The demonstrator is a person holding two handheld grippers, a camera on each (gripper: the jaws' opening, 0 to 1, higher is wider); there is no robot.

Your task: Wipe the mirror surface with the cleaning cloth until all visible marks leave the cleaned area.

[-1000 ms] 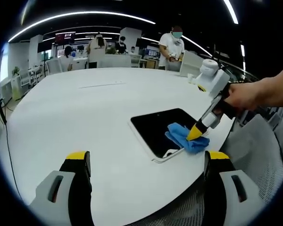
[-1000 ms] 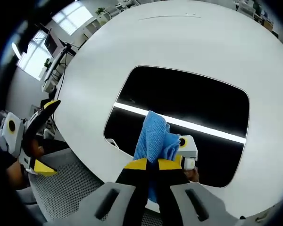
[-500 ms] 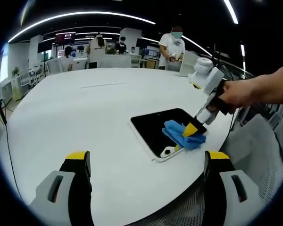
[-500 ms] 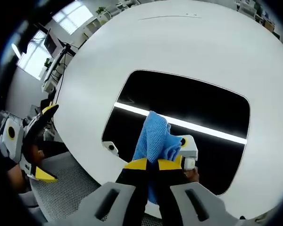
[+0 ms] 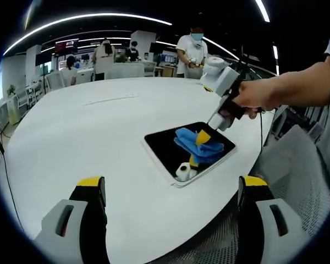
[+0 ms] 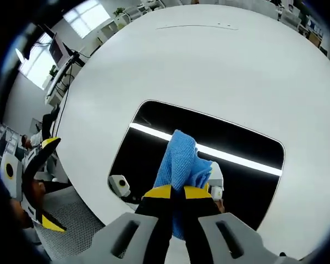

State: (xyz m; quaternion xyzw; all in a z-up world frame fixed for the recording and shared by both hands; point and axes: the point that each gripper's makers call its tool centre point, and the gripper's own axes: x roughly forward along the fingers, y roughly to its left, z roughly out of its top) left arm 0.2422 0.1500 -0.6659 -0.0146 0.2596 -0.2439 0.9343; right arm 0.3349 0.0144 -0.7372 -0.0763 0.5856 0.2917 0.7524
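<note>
A dark rectangular mirror [image 5: 162, 148] lies flat near the front edge of the round white table [image 5: 82, 137]. A bunched blue cleaning cloth [image 5: 201, 144] rests on the glass, and the right gripper [image 5: 202, 137], held by a hand [image 5: 253, 98], is shut on it. In the right gripper view the cloth [image 6: 181, 159] stands up from my shut right gripper [image 6: 177, 192] over the mirror [image 6: 148, 137], which reflects a bright light strip. My left gripper [image 5: 172, 182] stands open in front of the table edge with nothing between its fingers, and it also appears at the left as the yellow-tipped left gripper [image 6: 36, 187].
Several people [image 5: 190, 48] stand among desks at the back of the room. A grey mesh chair [image 5: 297, 176] sits to the right of the table. A dark cable [image 5: 5, 165] hangs off the left edge. The white table [image 6: 220, 60] stretches wide beyond the mirror.
The right gripper has carried the cloth from the mirror's near corner toward its middle. The left gripper has stayed open, and its view has shifted slightly.
</note>
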